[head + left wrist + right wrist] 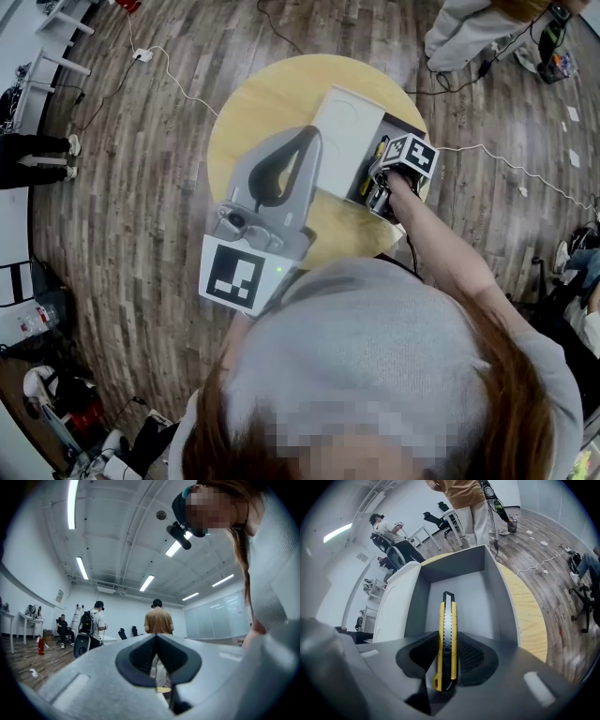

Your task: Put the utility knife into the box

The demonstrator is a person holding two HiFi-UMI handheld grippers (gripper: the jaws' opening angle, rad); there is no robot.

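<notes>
The right gripper (448,644) pinches the knife (448,613) edge-on between its pads, the yellow body upright in the grip. The black tip reaches past the jaws into the open grey box (457,566). Whether the tip touches the box floor cannot be told. The box stands on the round bench (527,616), its white lid (396,604) tilted back at the side. The left gripper (156,637) is raised off the bench, its jaws pressed together on nothing.
</notes>
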